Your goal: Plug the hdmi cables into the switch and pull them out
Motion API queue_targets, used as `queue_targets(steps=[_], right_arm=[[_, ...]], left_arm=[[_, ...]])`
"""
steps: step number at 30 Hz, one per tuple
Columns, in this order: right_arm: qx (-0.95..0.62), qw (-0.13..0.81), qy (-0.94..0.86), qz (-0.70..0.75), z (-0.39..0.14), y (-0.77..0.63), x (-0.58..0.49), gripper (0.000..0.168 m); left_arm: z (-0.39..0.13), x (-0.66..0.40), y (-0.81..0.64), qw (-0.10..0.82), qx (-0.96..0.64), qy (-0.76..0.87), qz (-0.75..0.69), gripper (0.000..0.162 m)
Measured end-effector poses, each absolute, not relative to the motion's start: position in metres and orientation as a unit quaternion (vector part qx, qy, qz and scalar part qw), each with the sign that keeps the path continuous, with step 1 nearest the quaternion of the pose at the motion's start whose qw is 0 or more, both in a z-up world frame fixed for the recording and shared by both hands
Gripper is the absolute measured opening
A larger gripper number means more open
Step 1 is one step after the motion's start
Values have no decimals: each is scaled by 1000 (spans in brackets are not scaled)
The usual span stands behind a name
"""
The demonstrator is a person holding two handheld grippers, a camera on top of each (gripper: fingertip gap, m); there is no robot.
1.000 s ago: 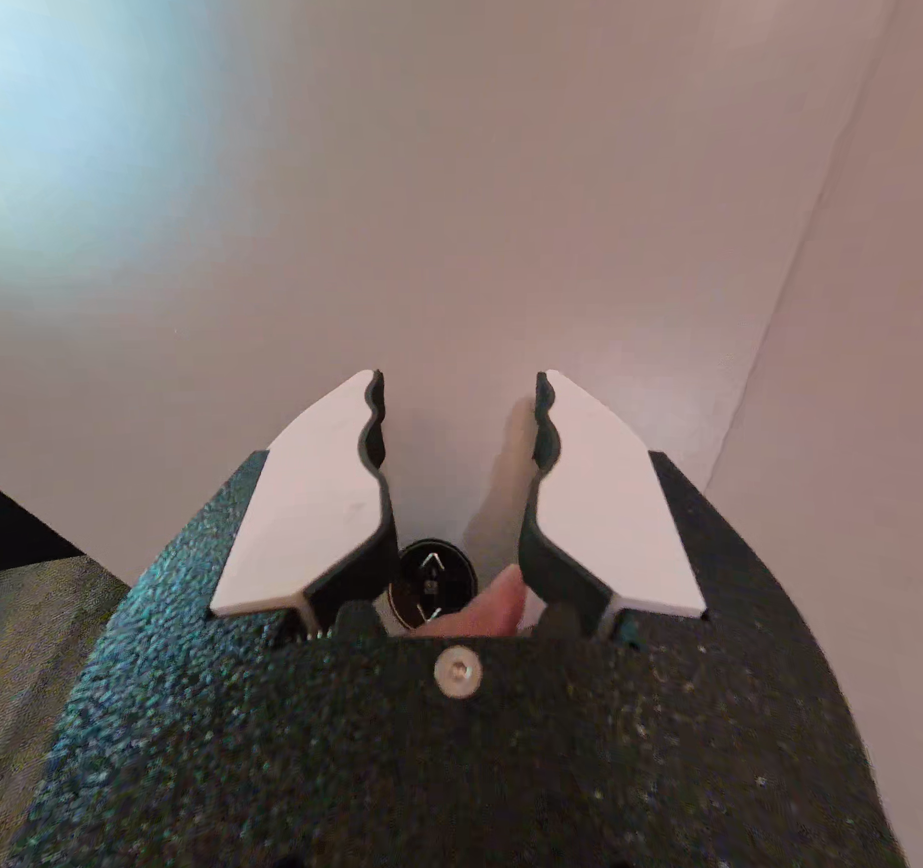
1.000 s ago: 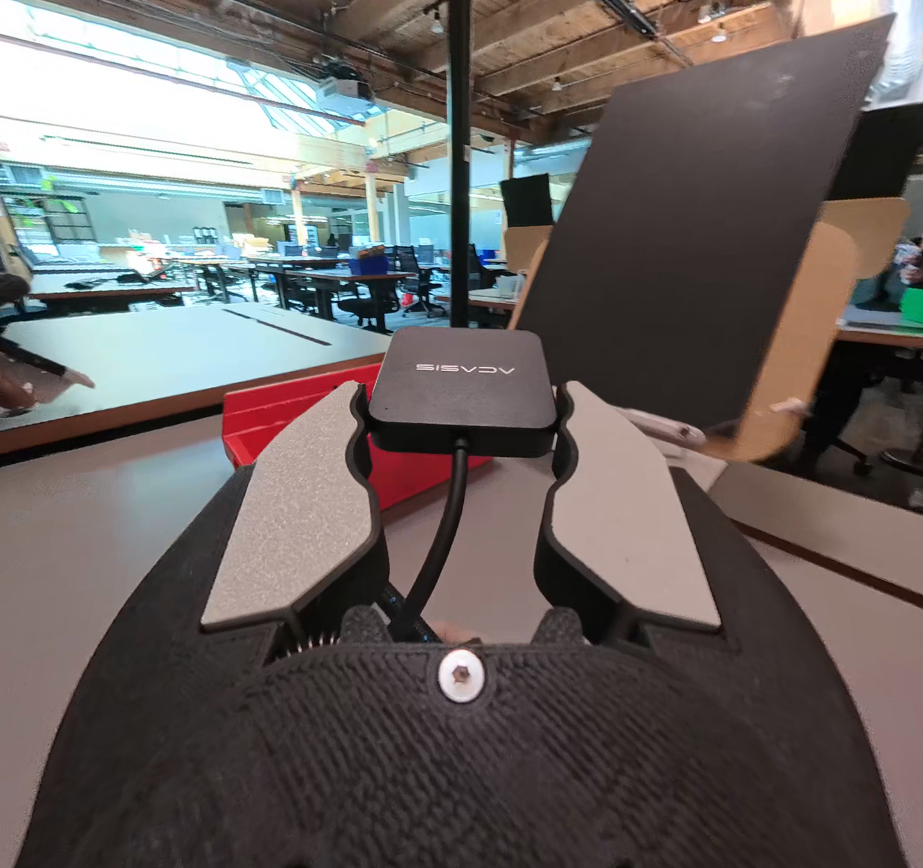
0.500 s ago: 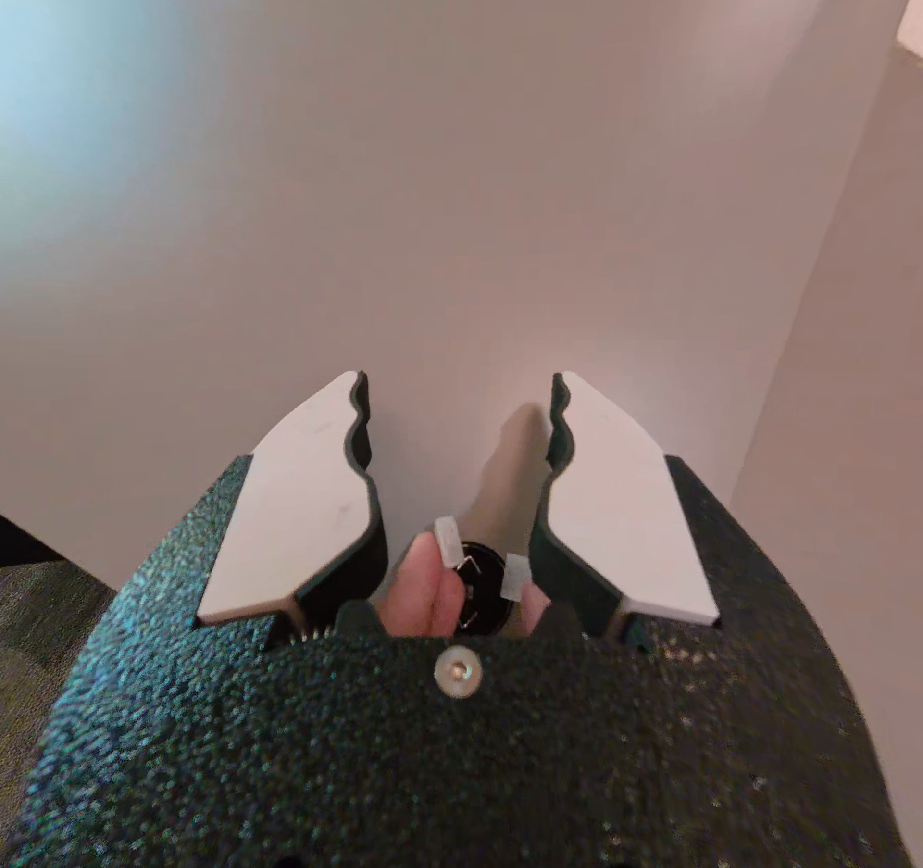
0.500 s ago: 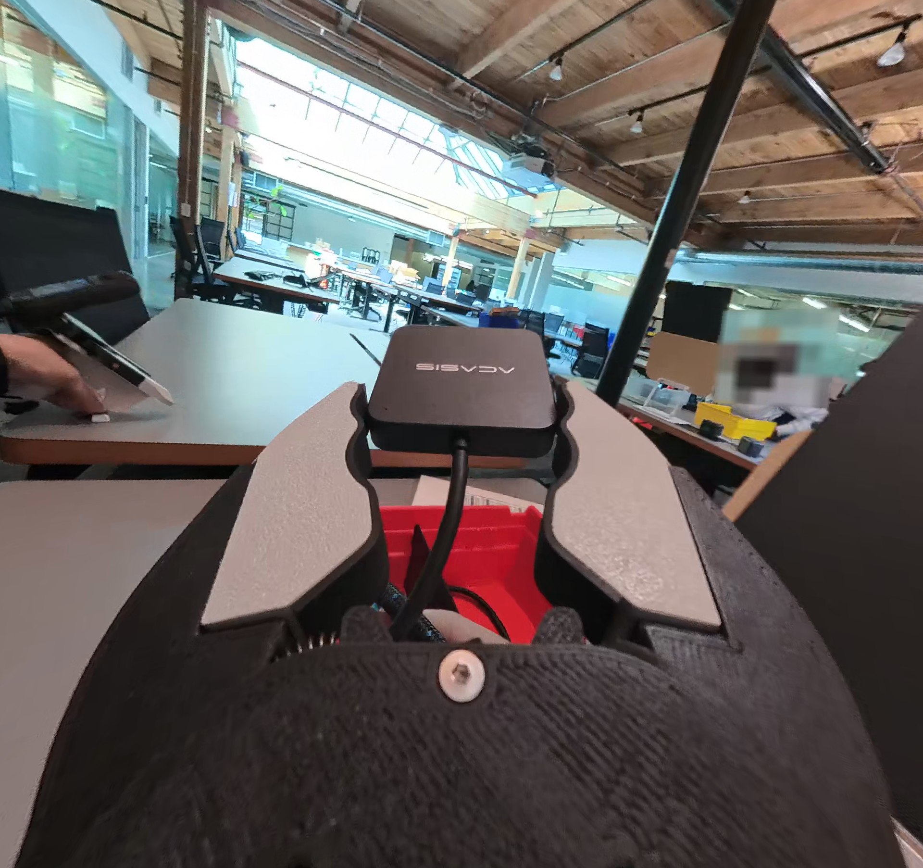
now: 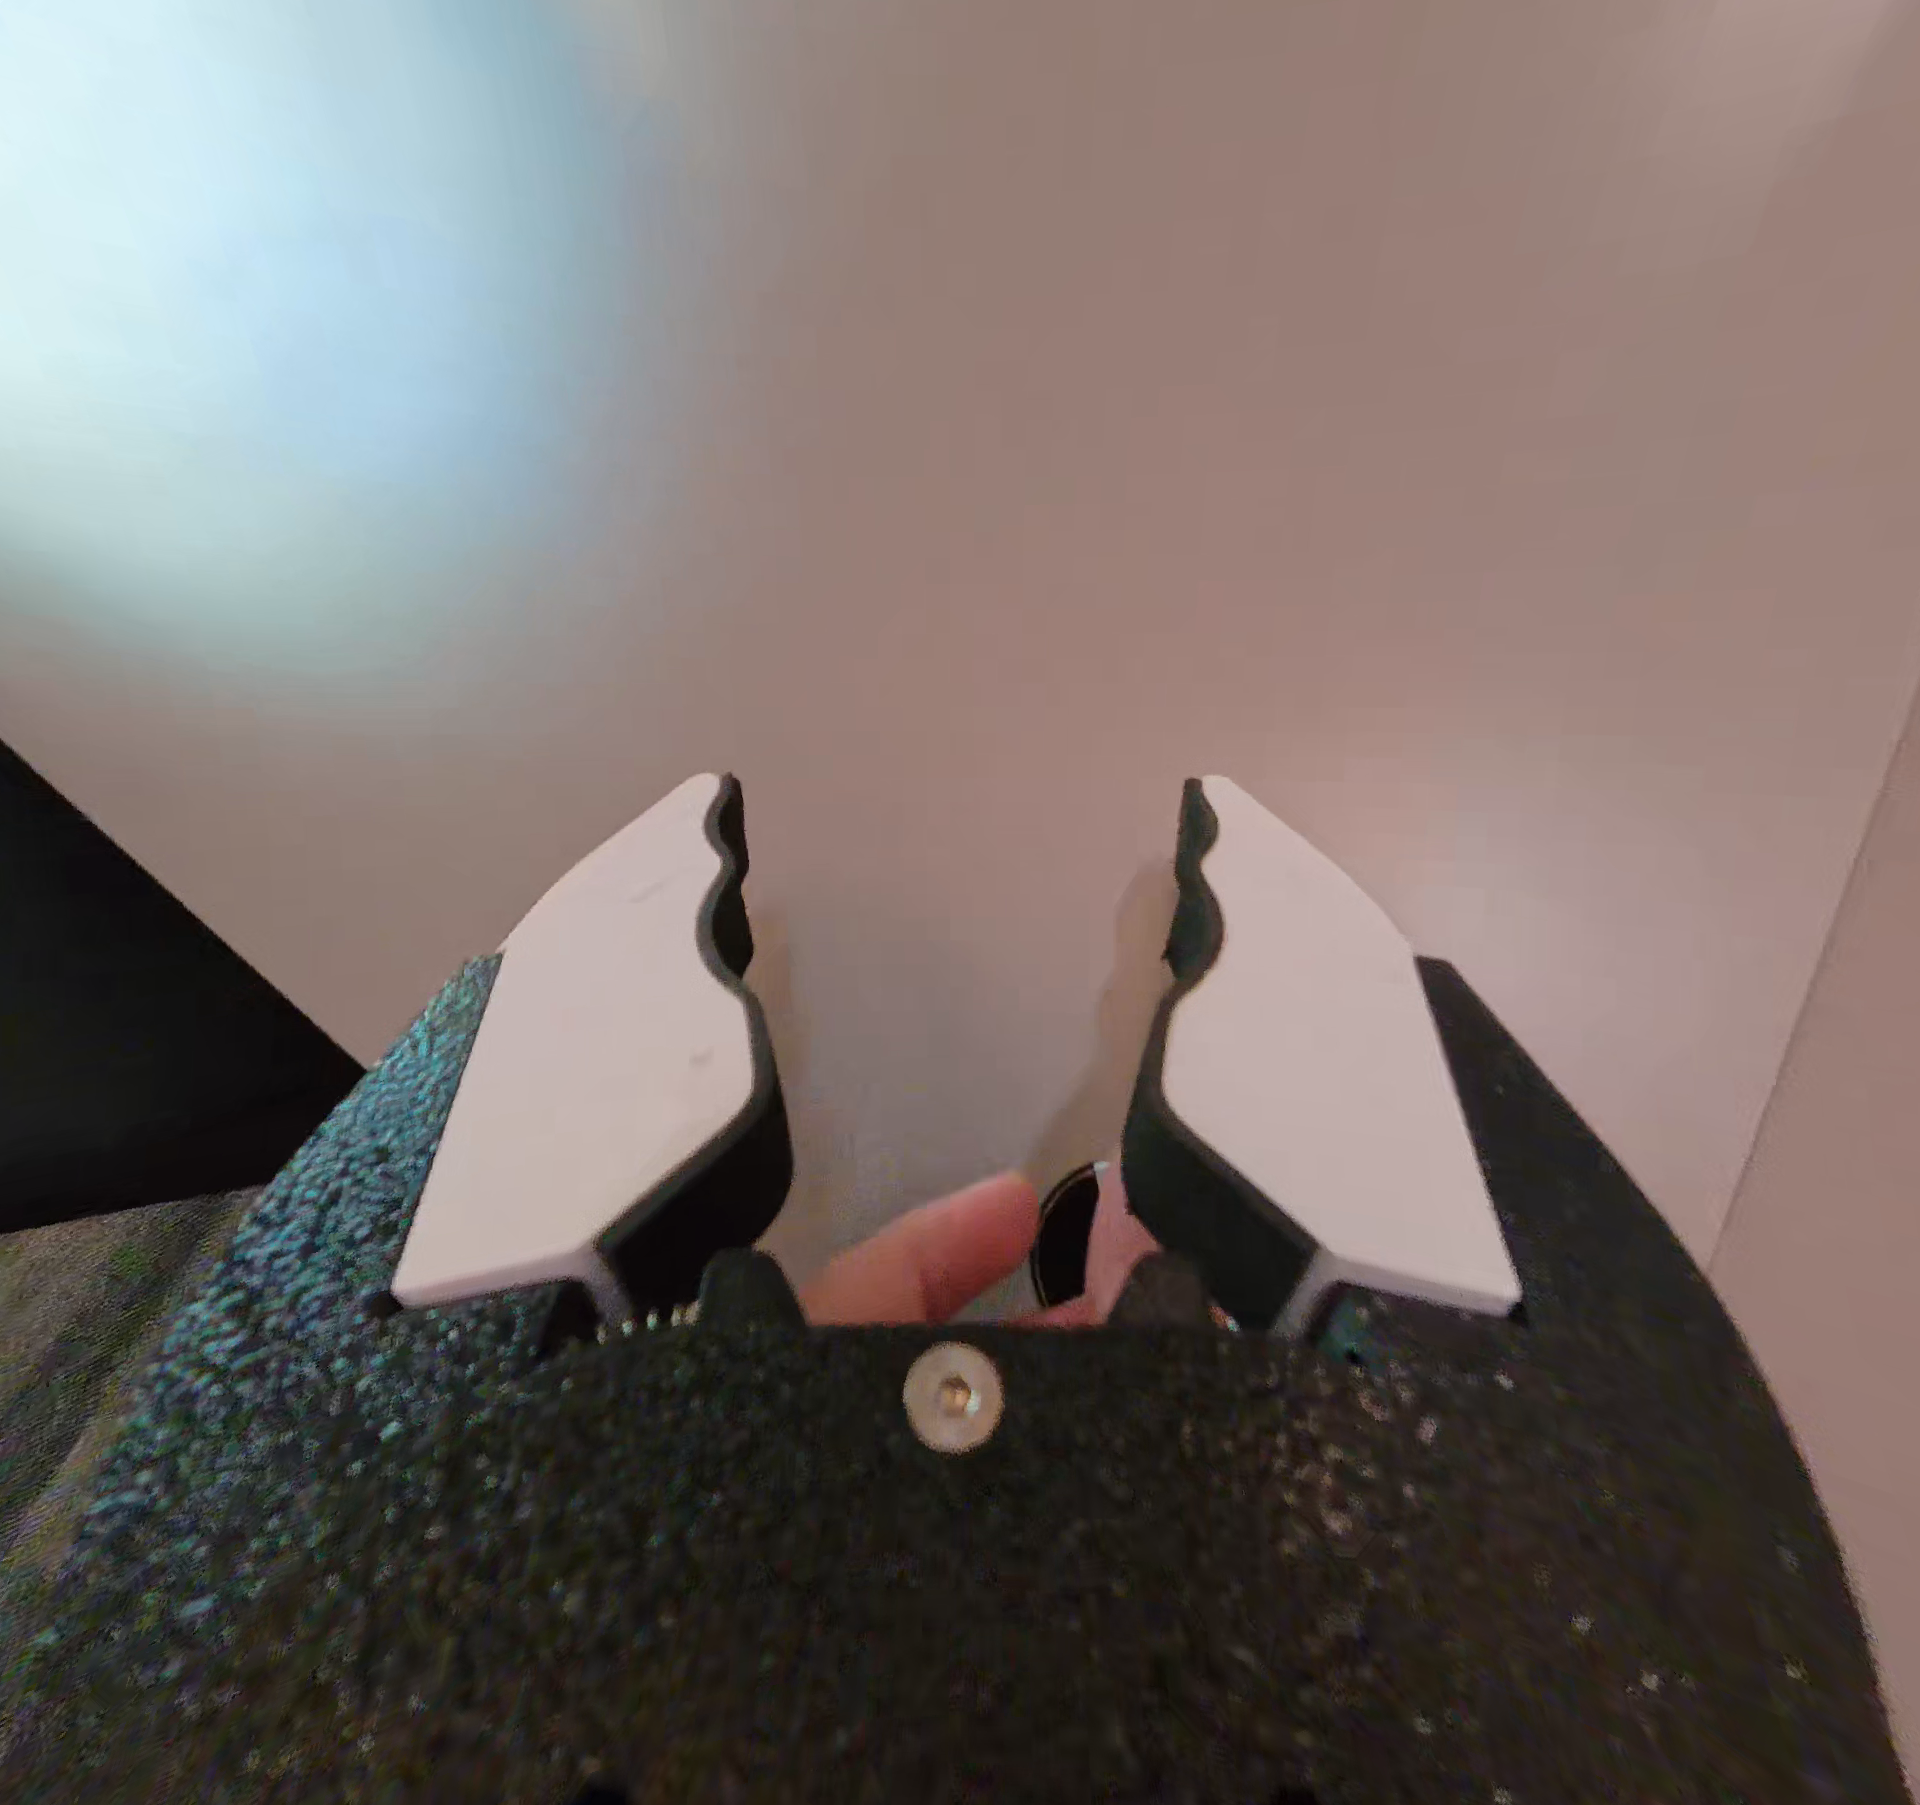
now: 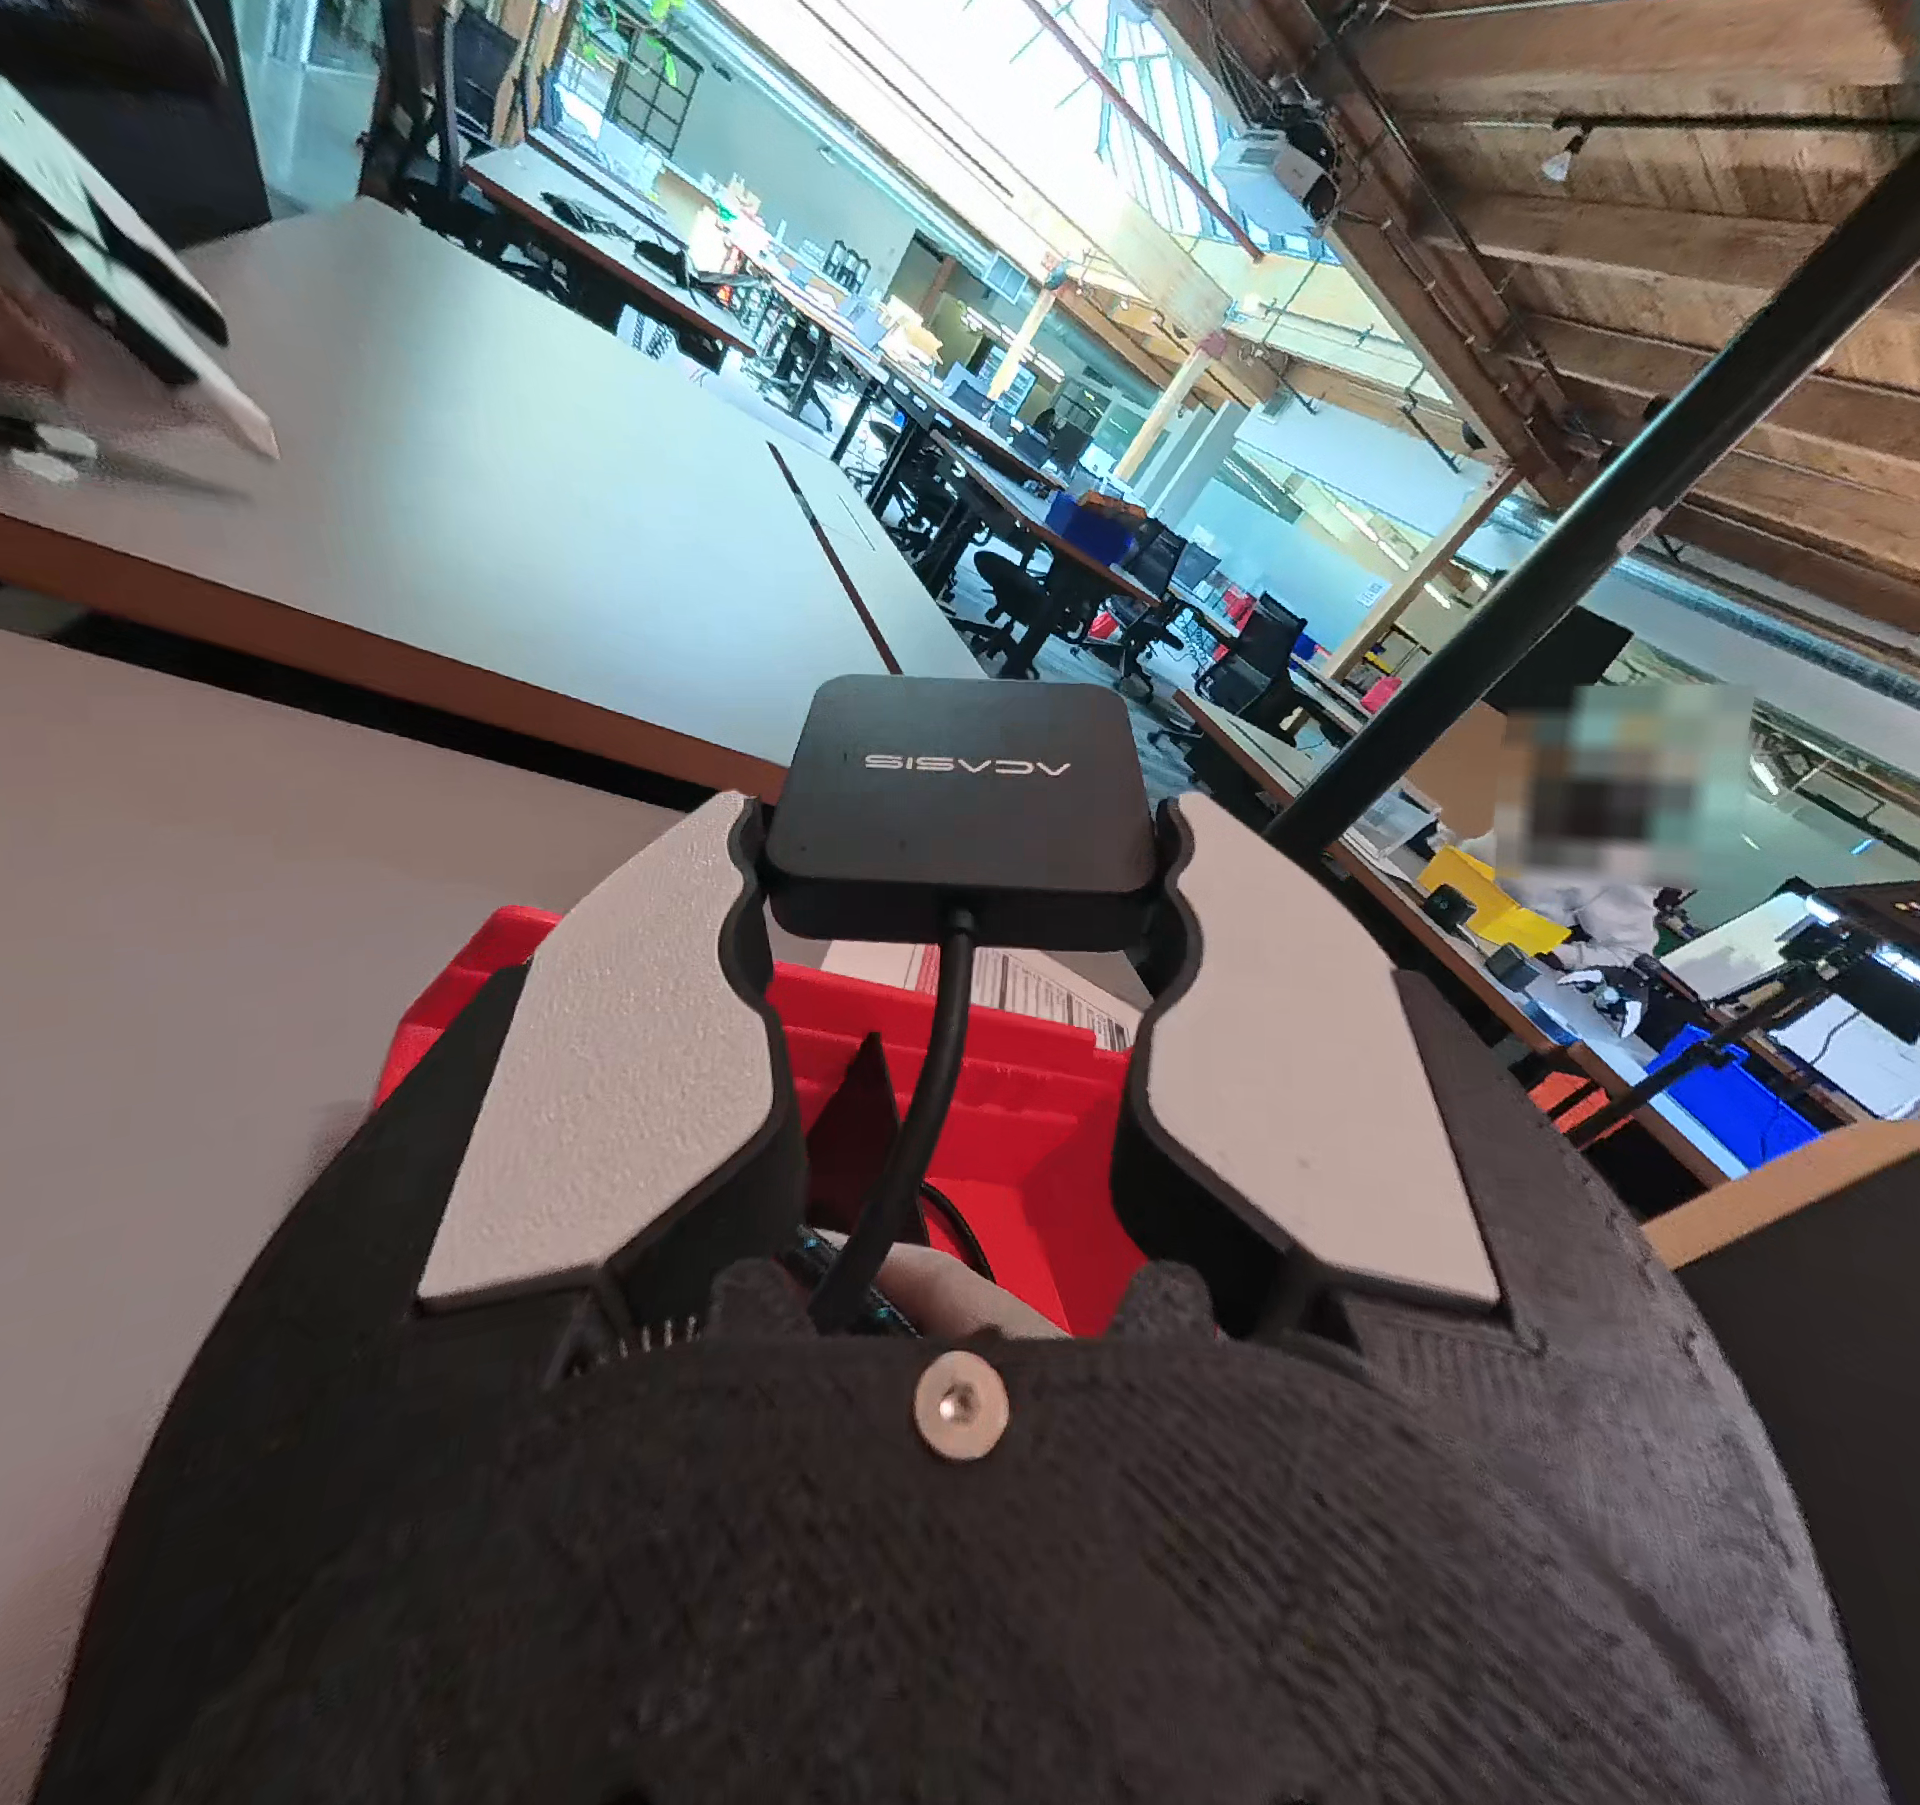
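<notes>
My right gripper [image 6: 961, 841] is shut on a flat black square switch [image 6: 956, 799], held in the air with its top face towards the camera. A black cable [image 6: 935, 1059] runs from the switch's near edge back under the gripper. My left gripper [image 5: 961, 820] is open and empty, facing a plain pale wall [image 5: 1039, 405]. A person's finger [image 5: 935, 1256] and a small round black object [image 5: 1070, 1246] show at the base of its fingers. No hdmi cable ends are in view.
A red bin [image 6: 997, 1121] with a black divider and cables sits on the grey table [image 6: 208, 924] under the right gripper. A black pole [image 6: 1621, 508] slants up at the right. Another gripper [image 6: 104, 280] rests on the far table at the left. Dark carpet [image 5: 104, 1340] shows at lower left.
The right gripper has tilted and swung left with the switch still in it, so the room looks slanted. The left gripper has shifted slightly; the hand and the round object at its base moved right.
</notes>
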State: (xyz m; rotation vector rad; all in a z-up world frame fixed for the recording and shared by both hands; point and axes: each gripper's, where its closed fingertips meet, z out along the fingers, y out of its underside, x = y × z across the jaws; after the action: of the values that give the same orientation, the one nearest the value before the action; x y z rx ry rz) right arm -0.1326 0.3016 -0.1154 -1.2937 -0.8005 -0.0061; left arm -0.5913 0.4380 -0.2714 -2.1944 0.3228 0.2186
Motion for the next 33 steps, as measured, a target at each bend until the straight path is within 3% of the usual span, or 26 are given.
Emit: queue_targets(steps=[1,6,13,18,20,28,30,33], right_arm=[[-591,720,-363,-4,-118,304,-132,72],[-621,700,-352,5,-129,316,-126,72],[-666,664,-339,36,-132,316,-121,72],[-716,611,-329,72,-152,323,-114,70],[-705,618,-336,87,-151,318,-118,58],[-743,588,-287,138,-152,315,-98,36],[-798,506,-271,185,-177,307,-100,41],[-774,548,-279,150,-171,303,-94,46]], left_arm=[[-260,-591,438,461,-875,118,85,78],[-187,-559,427,566,-811,131,61,87],[-133,-441,385,605,-745,278,-35,98],[-130,-351,357,582,-722,352,-127,104],[-130,-315,345,574,-708,373,-171,105],[-147,-216,296,525,-677,433,-280,105],[-161,-192,284,506,-673,447,-300,105],[-175,-149,248,495,-624,484,-362,104]])
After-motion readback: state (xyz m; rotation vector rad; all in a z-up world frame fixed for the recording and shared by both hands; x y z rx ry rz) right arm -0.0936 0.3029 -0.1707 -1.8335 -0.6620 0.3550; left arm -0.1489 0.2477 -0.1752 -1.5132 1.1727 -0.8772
